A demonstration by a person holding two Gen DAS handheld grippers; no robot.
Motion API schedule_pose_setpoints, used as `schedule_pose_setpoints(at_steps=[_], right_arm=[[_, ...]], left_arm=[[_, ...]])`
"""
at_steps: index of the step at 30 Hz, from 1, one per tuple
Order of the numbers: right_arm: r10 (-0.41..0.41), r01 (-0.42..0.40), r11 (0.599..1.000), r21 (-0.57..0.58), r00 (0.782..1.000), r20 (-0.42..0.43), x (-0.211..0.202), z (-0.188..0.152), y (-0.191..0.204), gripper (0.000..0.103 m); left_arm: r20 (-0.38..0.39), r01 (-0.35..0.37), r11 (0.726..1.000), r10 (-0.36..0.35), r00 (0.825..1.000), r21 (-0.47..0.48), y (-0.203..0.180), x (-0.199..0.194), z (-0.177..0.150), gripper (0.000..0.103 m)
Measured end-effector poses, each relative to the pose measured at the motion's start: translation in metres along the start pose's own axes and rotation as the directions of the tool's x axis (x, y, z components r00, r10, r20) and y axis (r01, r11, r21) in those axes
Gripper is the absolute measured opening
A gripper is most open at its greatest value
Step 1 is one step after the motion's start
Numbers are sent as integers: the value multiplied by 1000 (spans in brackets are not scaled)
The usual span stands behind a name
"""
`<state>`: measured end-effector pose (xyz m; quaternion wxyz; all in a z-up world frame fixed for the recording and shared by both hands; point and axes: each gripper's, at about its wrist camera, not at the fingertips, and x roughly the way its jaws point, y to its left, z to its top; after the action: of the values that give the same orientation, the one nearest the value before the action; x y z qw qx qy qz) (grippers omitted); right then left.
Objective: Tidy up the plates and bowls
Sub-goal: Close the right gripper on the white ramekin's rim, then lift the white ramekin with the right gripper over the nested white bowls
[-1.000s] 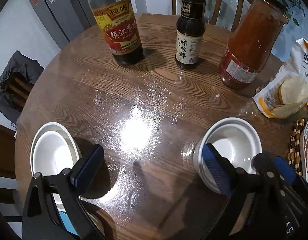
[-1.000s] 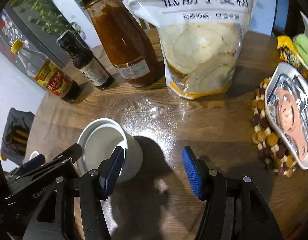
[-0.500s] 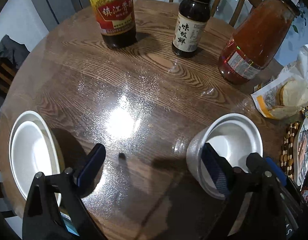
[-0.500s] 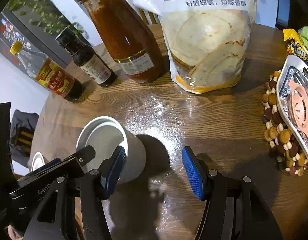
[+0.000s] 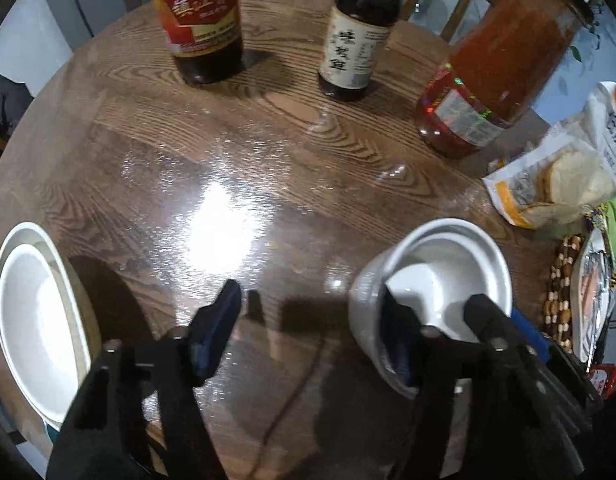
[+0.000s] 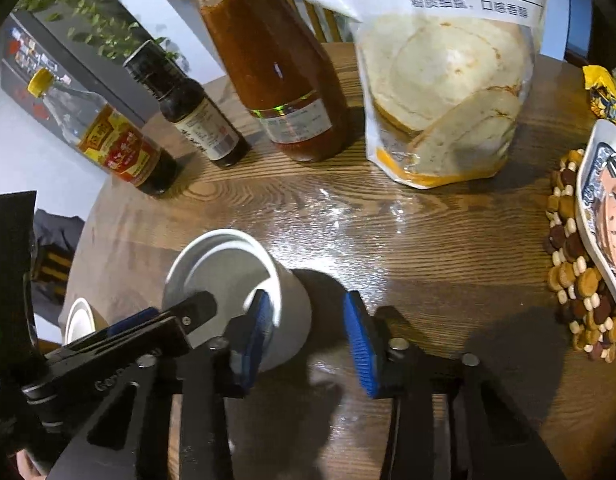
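A white bowl [image 5: 448,264] stands on the round wooden table [image 5: 268,152]. My left gripper [image 5: 308,312] straddles the bowl's left wall: its right finger [image 5: 400,340] is inside the rim and its left finger [image 5: 216,328] is well out over the tabletop. Its jaws are closing, with the pads not pressing. My right gripper [image 6: 308,316] straddles the opposite wall of the bowl [image 6: 228,276], one pad [image 6: 256,328] at the rim and the other [image 6: 360,344] off the outer wall. Its jaws are also closing. White nested plates [image 5: 36,320] lie at the table's left edge.
At the far side stand a vinegar bottle [image 5: 196,20], a dark sauce bottle [image 5: 356,40] and a red sauce jar [image 5: 496,68]. A flour bag [image 6: 448,80] stands to their right, and a tray [image 6: 604,220] on a beaded mat [image 6: 580,280] lies at the right edge.
Both grippers' jaws have narrowed. The left gripper has sunk closer to the table and tipped downward. The right gripper's left pad has come up to the bowl's rim. The bowl has not moved.
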<state>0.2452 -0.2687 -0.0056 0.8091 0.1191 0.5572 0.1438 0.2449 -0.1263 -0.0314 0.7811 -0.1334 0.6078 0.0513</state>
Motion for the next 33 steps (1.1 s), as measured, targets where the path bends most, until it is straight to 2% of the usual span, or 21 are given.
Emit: schedule_pose_setpoints(at_steps=[3,5,6,7,9,16,26,33], right_arm=[[16,-16,1000,-7,1000,-6,1,1,4,28],[26,-26,1000,-13,1000,-10,1,1,7,23],[32,-32,999,-13,999,-12,1,1,7,19],[37,-38,999,-10,999,-13,2,1,8,19],[44,-45,999,-4,999,-12,3,1,9,18],[66,-66,998,4,998,-19,5,0,9,16],[80,-80,997,3,997,-20,5,-7,19,14],[81,-80,997,-11,997,14,-14,-14,32,14]], left_arm=[[5,18,1000,-18,1000,6,-4,0,-1,49],[7,38,999,-38,999,13,-7,-1,-1,41],[7,50,999,-50,999,18,-9,-1,-1,33],[10,57,998,-57,998,22,-13,-2,-2,27],[5,61,998,-61,998,13,-15,-2,-2,21],[3,82,997,-82,997,2,-15,-3,-1,10],[11,77,997,-77,997,-9,6,-21,-20,8],[45,91,996,-91,995,10,14,-48,-29,8]])
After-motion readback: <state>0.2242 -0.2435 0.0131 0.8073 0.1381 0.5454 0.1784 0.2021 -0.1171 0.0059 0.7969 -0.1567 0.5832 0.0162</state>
